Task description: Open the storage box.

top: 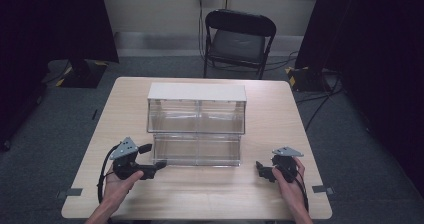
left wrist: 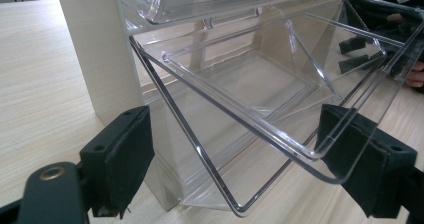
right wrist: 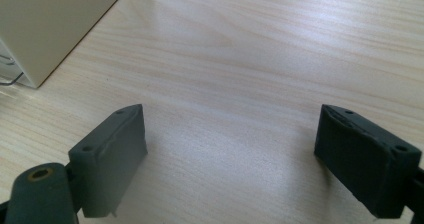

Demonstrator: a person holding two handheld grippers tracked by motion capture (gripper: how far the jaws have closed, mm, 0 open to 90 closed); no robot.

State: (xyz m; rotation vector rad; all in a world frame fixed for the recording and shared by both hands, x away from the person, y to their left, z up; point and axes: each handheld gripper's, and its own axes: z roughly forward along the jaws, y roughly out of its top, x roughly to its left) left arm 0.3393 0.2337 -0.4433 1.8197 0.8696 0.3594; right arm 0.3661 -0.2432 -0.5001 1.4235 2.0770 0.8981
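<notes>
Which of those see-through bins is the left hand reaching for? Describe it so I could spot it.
On the wooden table stands a white-topped organiser with two tiers of clear bins. The left hand-held gripper sits at the lower tier's left bin, tilted open toward the person. Unlike the upper bins, it juts out in front.

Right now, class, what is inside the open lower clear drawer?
The lower clear drawer looks empty: its bottom and the table show through. The left claw straddles its front corner, jaws open. Farther compartments cannot be judged.
</notes>
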